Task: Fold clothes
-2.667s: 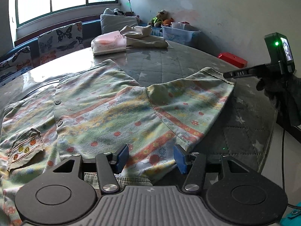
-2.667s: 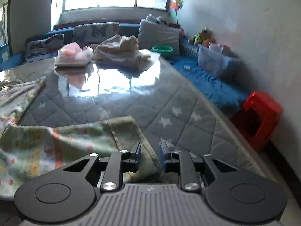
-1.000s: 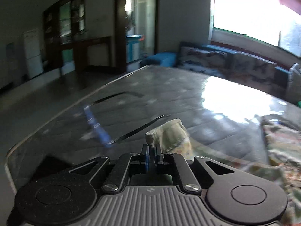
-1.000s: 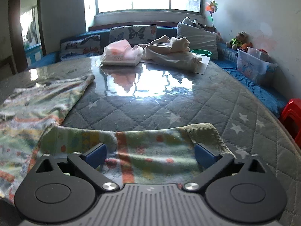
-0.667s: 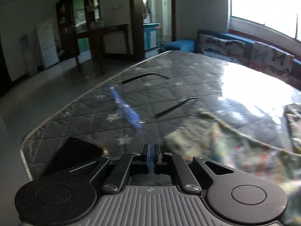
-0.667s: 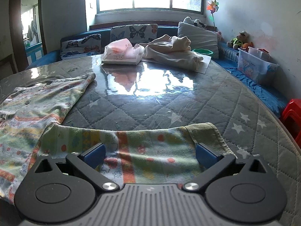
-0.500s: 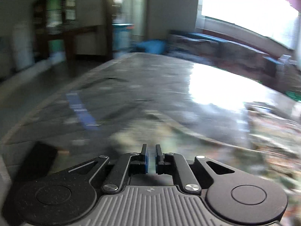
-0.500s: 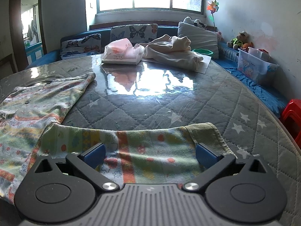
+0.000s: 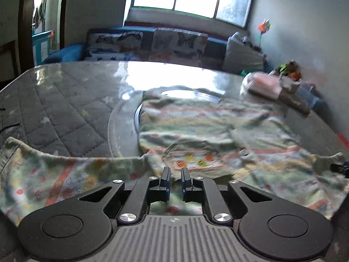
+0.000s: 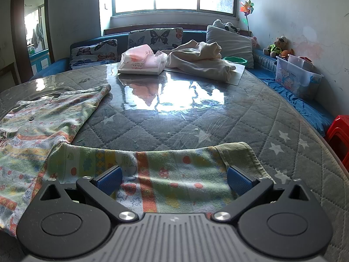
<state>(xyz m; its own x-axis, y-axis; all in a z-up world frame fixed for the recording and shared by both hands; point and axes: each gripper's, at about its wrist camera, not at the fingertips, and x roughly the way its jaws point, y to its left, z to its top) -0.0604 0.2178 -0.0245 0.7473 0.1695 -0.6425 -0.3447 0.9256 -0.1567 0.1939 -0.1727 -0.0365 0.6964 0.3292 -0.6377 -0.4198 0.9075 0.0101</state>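
A pastel patterned children's shirt (image 9: 196,126) lies spread flat on the quilted table, its chest pocket (image 9: 192,159) just ahead of my left gripper (image 9: 175,178). That gripper hovers low over the shirt's near edge. Its jaws stand a narrow gap apart, easing open, with nothing pinched between them. The shirt's left sleeve (image 9: 54,174) stretches out to the left. My right gripper (image 10: 173,180) is wide open above the right sleeve (image 10: 165,163), whose ribbed green cuff (image 10: 237,155) lies by the right fingertip. The shirt body (image 10: 43,118) spreads to the left.
The glossy quilted table (image 10: 196,120) carries a pink-and-white plastic bag (image 10: 141,62) and a cream clothes pile (image 10: 200,62) at its far side. A clear storage bin (image 10: 296,76) and a red stool (image 10: 340,131) stand to the right. Butterfly cushions line the bench under the window.
My left gripper let go of the sleeve end and swung right, from facing the doorway to facing the window across the shirt. Its jaws parted slightly. The right gripper stayed still and open.
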